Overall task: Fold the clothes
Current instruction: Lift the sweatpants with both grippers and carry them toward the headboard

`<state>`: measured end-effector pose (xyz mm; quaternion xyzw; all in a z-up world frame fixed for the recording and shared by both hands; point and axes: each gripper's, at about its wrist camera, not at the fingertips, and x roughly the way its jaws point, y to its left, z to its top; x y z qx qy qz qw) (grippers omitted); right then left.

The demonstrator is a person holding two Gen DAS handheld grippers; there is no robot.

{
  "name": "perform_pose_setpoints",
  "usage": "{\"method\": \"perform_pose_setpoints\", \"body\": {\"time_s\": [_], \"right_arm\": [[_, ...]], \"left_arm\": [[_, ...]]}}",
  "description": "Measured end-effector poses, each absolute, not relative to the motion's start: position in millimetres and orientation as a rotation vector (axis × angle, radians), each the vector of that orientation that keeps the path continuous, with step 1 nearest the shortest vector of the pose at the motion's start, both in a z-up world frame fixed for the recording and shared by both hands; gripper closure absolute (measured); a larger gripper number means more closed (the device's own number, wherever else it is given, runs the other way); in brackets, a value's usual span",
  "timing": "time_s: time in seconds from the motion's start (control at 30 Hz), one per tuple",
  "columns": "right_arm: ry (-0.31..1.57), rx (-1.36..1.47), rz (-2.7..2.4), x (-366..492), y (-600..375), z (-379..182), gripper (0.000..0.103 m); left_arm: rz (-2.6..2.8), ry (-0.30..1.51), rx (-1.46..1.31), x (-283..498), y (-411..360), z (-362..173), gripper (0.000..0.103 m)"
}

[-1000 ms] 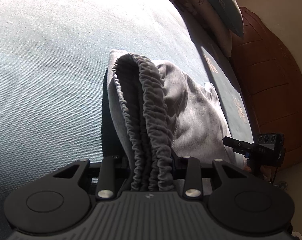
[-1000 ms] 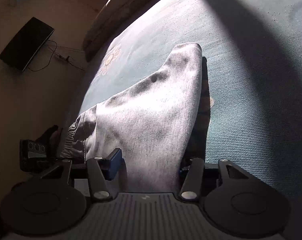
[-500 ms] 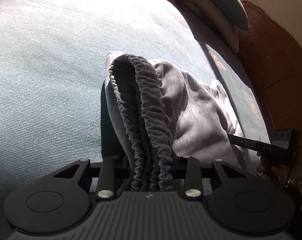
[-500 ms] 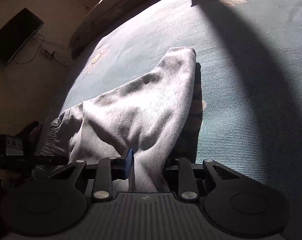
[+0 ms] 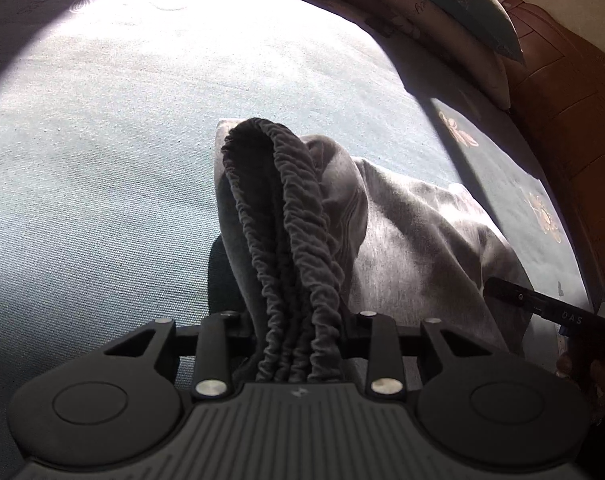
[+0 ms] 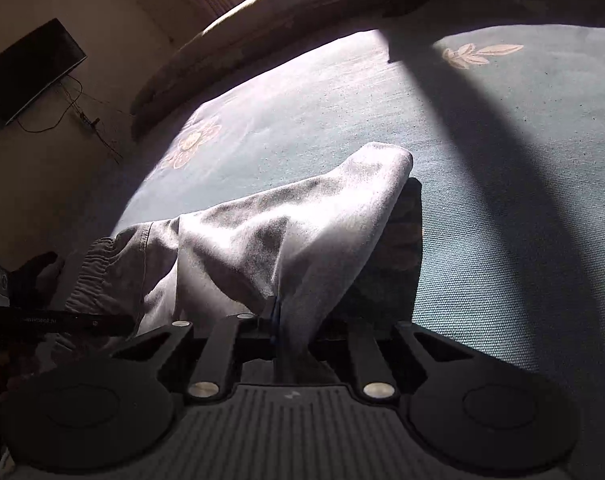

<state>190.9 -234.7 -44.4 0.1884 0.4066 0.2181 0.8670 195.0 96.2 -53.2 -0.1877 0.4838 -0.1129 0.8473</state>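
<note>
Sweatpants (image 5: 414, 240) of grey cloth hang between both grippers, above the teal bed cover (image 5: 102, 200). The left gripper (image 5: 298, 344) pinches the ruffled waistband (image 5: 286, 220); the right gripper (image 6: 290, 340) is pressed together on the leg cloth ahead of it.

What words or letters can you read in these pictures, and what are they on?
"DAS" in pale letters on the black bar of the right gripper, seen from the left wrist view.
Small print on the bar of the left gripper, seen from the right wrist view: too blurred to read.
Faint marks on the pillow edge: too small to read.
</note>
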Motion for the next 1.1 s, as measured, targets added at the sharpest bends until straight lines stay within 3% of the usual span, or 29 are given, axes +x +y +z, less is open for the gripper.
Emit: {"method": "perform_pose_setpoints", "body": {"time_s": [0.4, 1.1], "right_arm": [[0.684, 0.357, 0.473, 126.5, -244.0, 12.2, 0.090], [0.519, 0.391, 0.218, 41.0, -332.4, 33.0, 0.090]], "left_arm": [[-0.360, 0.905, -0.276, 184.3, 49.1, 5.1, 0.073], [-0.583, 0.890, -0.125, 207.2, -107.7, 38.5, 0.073]]}}
